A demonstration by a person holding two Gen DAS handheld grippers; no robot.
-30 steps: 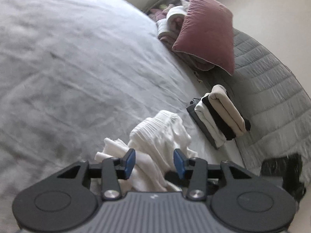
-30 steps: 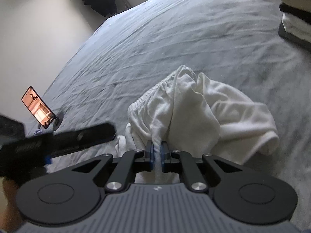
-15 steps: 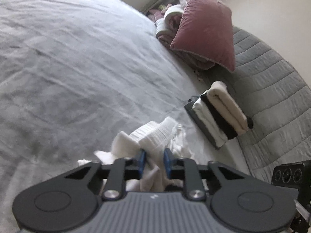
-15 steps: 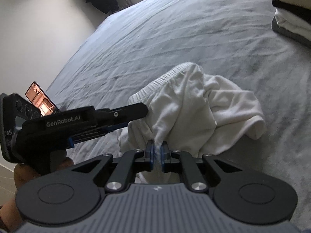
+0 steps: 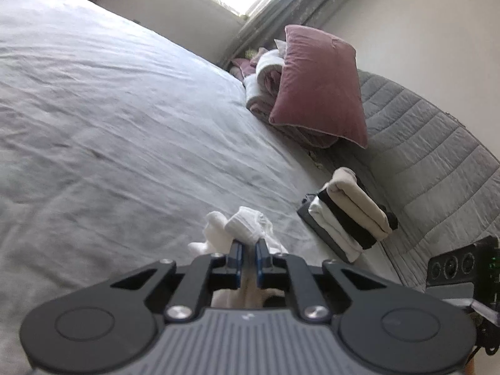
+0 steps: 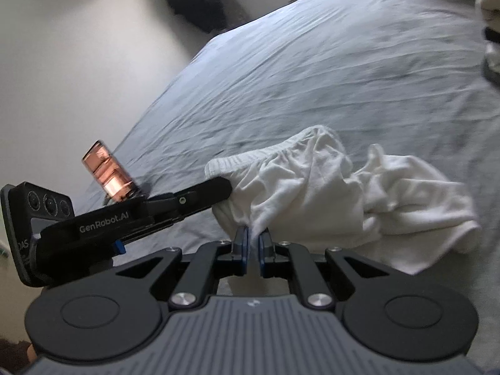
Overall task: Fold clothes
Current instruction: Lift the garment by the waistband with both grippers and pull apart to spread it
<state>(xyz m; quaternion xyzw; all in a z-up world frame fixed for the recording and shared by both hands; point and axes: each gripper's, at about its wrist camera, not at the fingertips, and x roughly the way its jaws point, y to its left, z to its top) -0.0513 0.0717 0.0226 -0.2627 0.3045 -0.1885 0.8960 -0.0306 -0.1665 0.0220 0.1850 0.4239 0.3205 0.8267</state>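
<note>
**Both grippers clamped on white shorts**

Left wrist: left gripper (image 5: 247,251) pinches the white shorts (image 5: 242,223), bunched just ahead on the bed (image 5: 125,125); folded stack (image 5: 350,215) ahead-right.

Right wrist: right gripper (image 6: 252,240) pinches the waistband; long axis runs left-right, legs trailing right. Left gripper grips the left end.

the black left gripper with blue-padded fingers (image 5: 247,247) is clamped on a fold of crumpled white cloth (image 6: 312,187). the matching black right gripper (image 6: 252,234) pinches the same cloth, jaws nearly together, close beside the left.
</note>
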